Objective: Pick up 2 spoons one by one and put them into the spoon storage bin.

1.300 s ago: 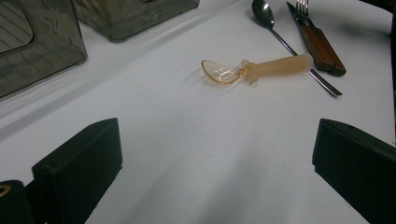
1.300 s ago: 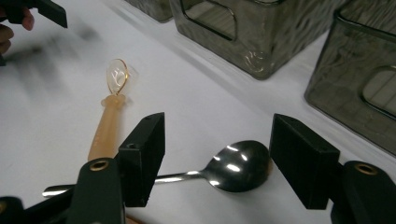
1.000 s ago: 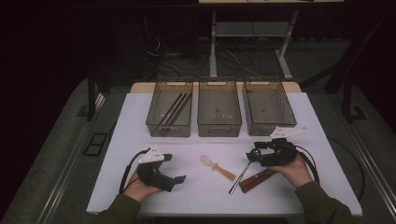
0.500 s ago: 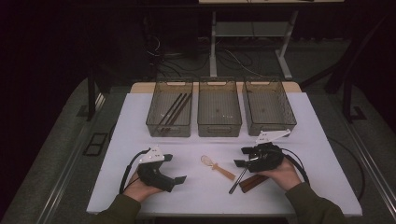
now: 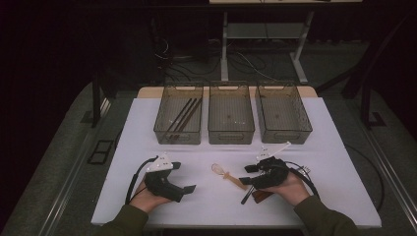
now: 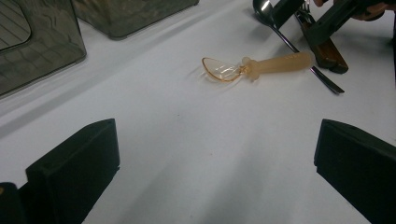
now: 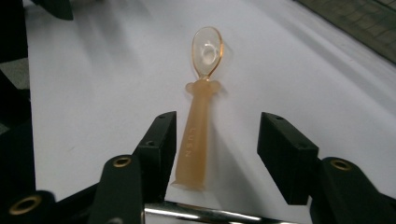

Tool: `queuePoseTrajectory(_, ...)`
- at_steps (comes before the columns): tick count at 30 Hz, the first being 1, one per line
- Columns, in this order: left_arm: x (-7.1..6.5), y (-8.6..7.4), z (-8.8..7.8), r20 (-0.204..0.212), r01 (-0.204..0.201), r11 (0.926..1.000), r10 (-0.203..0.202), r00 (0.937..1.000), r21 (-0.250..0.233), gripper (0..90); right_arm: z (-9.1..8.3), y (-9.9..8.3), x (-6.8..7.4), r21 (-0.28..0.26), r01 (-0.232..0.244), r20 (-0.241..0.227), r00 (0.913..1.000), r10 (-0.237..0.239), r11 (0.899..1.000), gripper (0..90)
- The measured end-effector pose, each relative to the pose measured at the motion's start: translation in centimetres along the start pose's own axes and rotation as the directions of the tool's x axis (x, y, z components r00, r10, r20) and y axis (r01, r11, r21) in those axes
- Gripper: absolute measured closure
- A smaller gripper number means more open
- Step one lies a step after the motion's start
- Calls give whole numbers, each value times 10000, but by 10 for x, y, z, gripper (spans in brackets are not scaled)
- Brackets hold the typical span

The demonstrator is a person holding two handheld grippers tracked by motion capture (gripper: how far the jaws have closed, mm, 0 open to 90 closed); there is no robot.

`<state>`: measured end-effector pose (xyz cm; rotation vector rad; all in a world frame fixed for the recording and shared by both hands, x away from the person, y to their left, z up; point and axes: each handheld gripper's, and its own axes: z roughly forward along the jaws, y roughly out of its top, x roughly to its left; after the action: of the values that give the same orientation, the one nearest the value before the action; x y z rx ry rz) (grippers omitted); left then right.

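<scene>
The right gripper (image 7: 212, 149), at the lower centre of its own view, has just been closing its jaws around the handle of the orange spoon (image 7: 198, 116), one pad beside it, not yet clamped. The left gripper (image 5: 183, 178) rests open at lower left on the table (image 5: 206, 211).

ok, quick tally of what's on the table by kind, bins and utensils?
Smoky clear plastic bins: 3, at
Dark slim chopsticks, in the left bin: 1 bundle, number too fine to tell
Translucent orange plastic spoon: 1
Metal spoon with a thin handle: 1
Wooden-handled utensil: 1
Total: 7
</scene>
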<state>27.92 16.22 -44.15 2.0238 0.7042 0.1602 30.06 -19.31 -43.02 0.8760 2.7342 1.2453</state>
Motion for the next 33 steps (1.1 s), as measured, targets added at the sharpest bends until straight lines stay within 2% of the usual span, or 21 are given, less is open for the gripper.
queuePoseTrajectory(13, -2, 0, 2, 70, -124, 9998, 123, 9999, 142, 0, 18, -4, 17, 871, 675, 77, 9976, -684, 9939, 636)
queuePoseTrajectory(18, 0, 0, 3, 79, -53, 9998, 51, 10000, 193, 0, 22, -5, 26, 1246, 1283, 713, 9879, -1378, 9839, 682)
queuePoseTrajectory(22, -2, 0, 2, 26, -153, 9997, 153, 9999, 204, 0, 23, -6, 29, 1207, 1309, 894, 9858, -1421, 9840, 701)
queuePoseTrajectory(26, -3, 0, 3, -105, -230, 9993, 233, 9997, 298, 0, 22, -7, 28, 1085, 1001, 955, 9893, -1106, 9890, 729)
queuePoseTrajectory(33, -2, 1, 3, 32, -229, 9994, 228, 9997, 244, 0, 22, -7, 27, 1039, 768, 929, 9919, -866, 9916, 735)
